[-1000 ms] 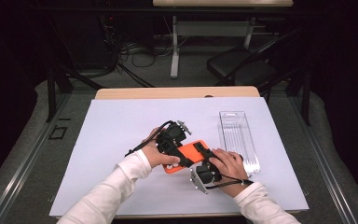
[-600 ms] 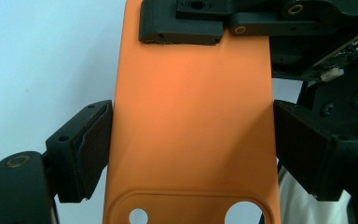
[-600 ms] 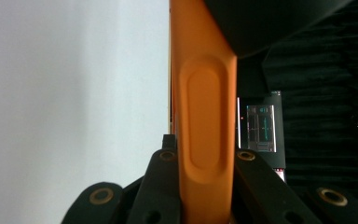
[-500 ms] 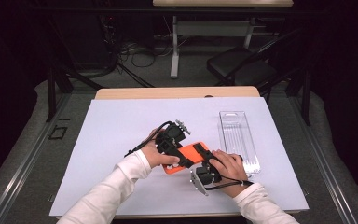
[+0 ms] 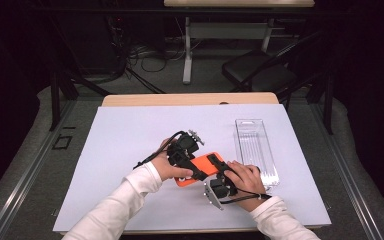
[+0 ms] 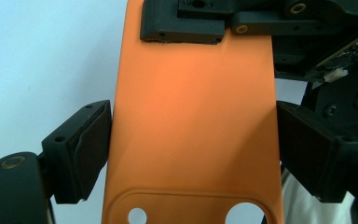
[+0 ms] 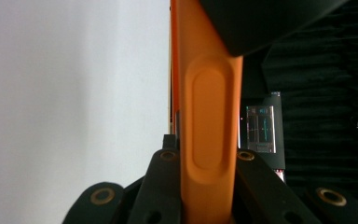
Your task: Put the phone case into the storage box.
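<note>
The orange phone case is held above the white table cover, near the person's edge and slightly right of centre, between both grippers. The left gripper spans the case across its width: in the left gripper view the two black pads stand at the two long edges of the orange phone case, the left pad at or just off the edge and the right pad against it; whether both pads press cannot be told for certain, but the case sits fully between them. The right gripper is clamped on the case by its thin edge: in the right gripper view the jaws sit tight on both faces of the case, whose raised side-button strip runs upward between them. The far jaw of the right gripper also appears at the top of the left gripper view, lying on the case's back. The camera cut-out panel of the case, with two round holes, is at the bottom of that view. A clear plastic tray lies flat on the cover to the right of the hands, its near end just beside the right hand; its ribbed interior holds nothing.
</note>
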Available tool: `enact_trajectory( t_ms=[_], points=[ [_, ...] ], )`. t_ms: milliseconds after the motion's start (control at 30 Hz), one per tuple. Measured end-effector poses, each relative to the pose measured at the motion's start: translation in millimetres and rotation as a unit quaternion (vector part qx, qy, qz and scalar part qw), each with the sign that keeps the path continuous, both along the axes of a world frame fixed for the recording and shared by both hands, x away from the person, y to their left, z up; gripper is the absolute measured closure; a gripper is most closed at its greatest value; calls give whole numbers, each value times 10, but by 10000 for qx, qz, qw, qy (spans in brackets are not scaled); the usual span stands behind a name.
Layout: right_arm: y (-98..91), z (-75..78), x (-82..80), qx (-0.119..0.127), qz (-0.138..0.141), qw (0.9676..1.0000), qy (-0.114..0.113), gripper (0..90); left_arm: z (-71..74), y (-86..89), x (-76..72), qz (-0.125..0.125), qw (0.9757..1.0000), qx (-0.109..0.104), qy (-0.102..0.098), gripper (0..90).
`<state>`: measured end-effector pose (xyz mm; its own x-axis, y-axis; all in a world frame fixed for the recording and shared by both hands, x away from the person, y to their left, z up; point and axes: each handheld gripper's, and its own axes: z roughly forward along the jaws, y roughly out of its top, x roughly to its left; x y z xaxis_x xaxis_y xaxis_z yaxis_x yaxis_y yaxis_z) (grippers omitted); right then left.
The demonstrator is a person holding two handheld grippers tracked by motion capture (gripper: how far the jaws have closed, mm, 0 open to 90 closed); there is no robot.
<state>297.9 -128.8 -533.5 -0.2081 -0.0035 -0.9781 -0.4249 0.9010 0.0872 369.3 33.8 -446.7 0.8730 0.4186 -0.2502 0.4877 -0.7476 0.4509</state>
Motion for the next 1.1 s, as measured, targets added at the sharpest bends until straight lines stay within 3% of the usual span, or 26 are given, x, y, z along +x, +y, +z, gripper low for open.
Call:
enact_trajectory(
  t_ms=[200,667,1100],
  points=[
    [-7,-4,-1,52,-55,10000,21,878,20,29,-13,30,10000,-48,22,98],
    [-32,-16,11,72,-130,9999,86,878,142,262,-83,231,9993,-215,-216,121],
    [-83,-8,18,131,-215,9996,114,878,213,516,-162,517,9965,-538,-373,152]
  ],
)
